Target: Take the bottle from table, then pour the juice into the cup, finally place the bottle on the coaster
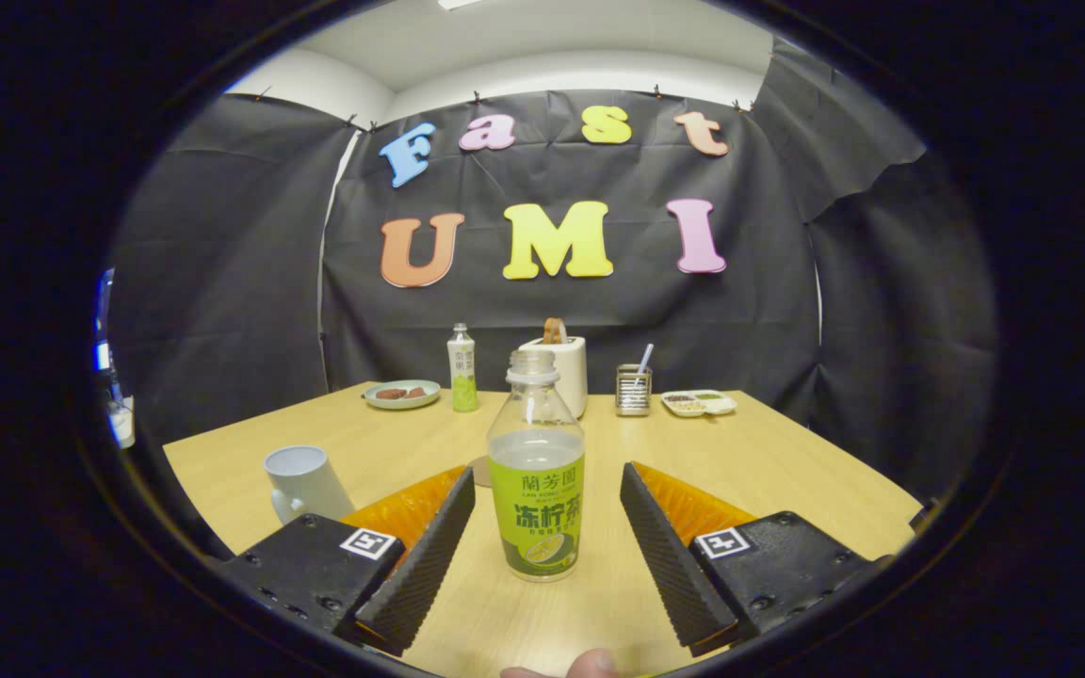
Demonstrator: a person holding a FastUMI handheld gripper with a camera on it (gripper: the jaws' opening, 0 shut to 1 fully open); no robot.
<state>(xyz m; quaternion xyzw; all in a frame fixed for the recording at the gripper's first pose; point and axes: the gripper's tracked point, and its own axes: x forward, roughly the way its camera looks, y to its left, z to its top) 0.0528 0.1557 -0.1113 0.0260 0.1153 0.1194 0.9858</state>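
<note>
Standing upright on the wooden table, the uncapped juice bottle sits between the gripper fingers — spread wide, neither touching it. A white cup stands to the left near the left finger, and a coaster peeks out just behind that fingertip — beyond, a second bottle and a toaster line the back edge.
</note>
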